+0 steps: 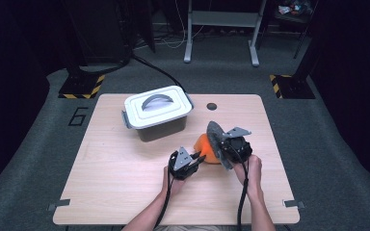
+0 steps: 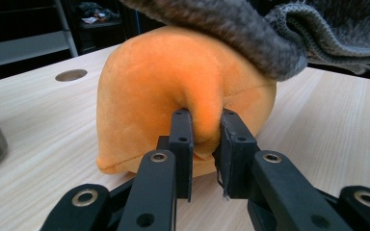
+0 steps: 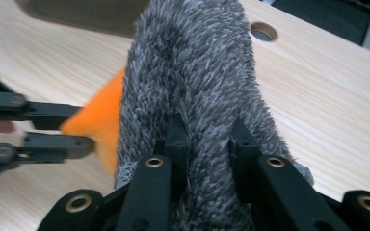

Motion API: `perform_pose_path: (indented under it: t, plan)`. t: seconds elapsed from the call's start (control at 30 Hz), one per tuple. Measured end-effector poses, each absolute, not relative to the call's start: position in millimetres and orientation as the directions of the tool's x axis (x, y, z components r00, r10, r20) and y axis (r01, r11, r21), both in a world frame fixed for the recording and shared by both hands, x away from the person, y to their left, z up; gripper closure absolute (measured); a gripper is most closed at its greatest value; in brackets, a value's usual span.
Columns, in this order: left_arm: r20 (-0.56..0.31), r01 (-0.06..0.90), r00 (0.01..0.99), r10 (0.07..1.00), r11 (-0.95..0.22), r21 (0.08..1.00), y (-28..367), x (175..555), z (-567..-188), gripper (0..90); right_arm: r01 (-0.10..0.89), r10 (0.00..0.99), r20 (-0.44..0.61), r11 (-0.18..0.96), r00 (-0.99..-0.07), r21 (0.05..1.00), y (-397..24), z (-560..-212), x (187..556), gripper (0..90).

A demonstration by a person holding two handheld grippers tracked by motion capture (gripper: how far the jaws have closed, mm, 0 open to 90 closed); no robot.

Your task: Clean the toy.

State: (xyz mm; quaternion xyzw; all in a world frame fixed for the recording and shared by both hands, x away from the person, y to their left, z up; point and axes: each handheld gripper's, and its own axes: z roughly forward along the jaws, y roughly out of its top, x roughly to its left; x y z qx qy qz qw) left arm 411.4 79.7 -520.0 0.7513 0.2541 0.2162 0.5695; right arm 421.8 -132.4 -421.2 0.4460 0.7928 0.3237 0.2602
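The left gripper [image 2: 206,139] has its jaws clenched on a pinch of the soft orange plush toy [image 2: 173,86]; the right gripper [image 3: 207,139] has its jaws grasping the fuzzy grey knitted sock [image 3: 192,72] draped over it. That shallow pinch could slip as the sock is tugged, dropping the toy onto the worktop [image 2: 43,125]

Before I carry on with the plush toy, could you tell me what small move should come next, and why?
Probably ease the right gripper away: its jaws pinch the grey fuzzy cover while the left gripper pinches a fold of the orange plush, so parting them should peel the cover off.
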Motion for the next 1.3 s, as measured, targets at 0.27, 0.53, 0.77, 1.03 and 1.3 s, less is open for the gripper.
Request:
perform_pose_path:
  t: [0.27, 0.53, 0.77, 1.03, 1.3]
  plan:
    - [0.032, 0.139, 0.777, 0.628, -0.221, 0.965, 80, 411, -520, 77.7, 0.610, 0.920, -0.085, 0.320, -0.382, 0.725, -165, -436, 430, 75.0]
    - [0.030, 0.143, 0.778, 0.628, -0.223, 0.964, 81, 411, -520, 77.5, 0.691, 0.941, -0.045, 0.277, -0.334, 0.668, -185, -466, 447, 75.0]
    - [0.034, 0.137, 0.772, 0.634, -0.219, 0.966, 81, 412, -520, 77.5, 0.726, 0.945, -0.020, 0.265, -0.327, 0.635, -192, -483, 456, 75.1]
    - [0.023, 0.143, 0.774, 0.632, -0.210, 0.967, 82, 413, -520, 77.5, 0.643, 0.943, -0.040, 0.256, -0.331, 0.722, -192, -442, 432, 75.2]
    - [0.024, 0.142, 0.775, 0.632, -0.211, 0.967, 82, 413, -520, 77.0, 0.554, 0.888, -0.066, 0.341, -0.456, 0.759, -162, -416, 415, 75.2]
